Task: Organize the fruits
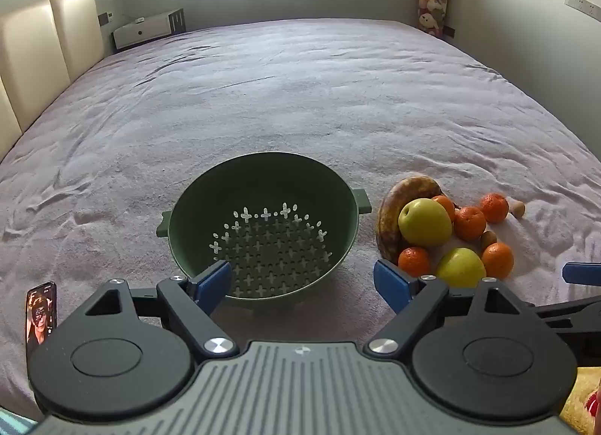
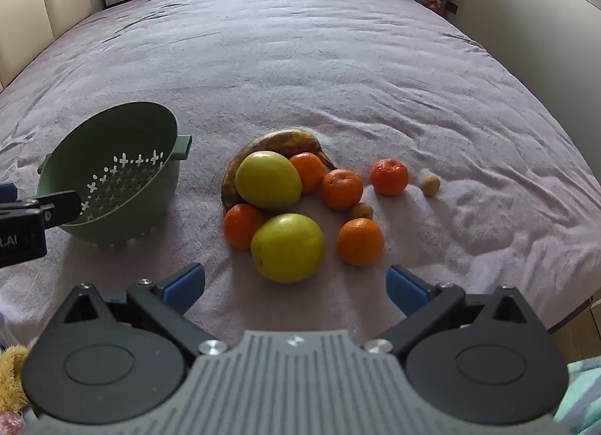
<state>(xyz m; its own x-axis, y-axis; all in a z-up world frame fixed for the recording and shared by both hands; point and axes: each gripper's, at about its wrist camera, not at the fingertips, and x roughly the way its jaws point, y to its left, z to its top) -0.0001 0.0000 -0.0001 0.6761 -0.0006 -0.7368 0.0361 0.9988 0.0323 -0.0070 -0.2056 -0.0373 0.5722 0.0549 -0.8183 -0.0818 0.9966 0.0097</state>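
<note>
Right now I hold both grippers above the purple bedspread point(image 2: 300, 59), each angled downward with nothing between its blue pads. My left gripper point(image 1: 302, 285) is spread wide just in front of the green colander point(image 1: 263, 225), which is empty and tipped a little toward the camera; 1 pad overlaps its near rim in the left wrist view, though I cannot tell if it touches. My right gripper point(image 2: 296, 288) is equally spread, hovering just short of the fruit pile, which lies to the right of the colander, apart from it. In that pile the nearer green apple point(image 2: 287, 247) is closest to my right pads, with a second green apple point(image 2: 268, 179) behind it resting against a browned banana point(image 2: 278, 140) that curves around the pile's far side. I count 5 oranges: 1 point(image 2: 242, 225) on the colander side of the near apple, 1 point(image 2: 360, 241) on the opposite side, 2 point(image 2: 308, 170) point(image 2: 341, 189) farther back, and 1 point(image 2: 389, 176) set slightly apart. 2 small tan fruits sit there too, 1 point(image 2: 361, 211) among the oranges and 1 point(image 2: 430, 184) farthest from the colander.
</note>
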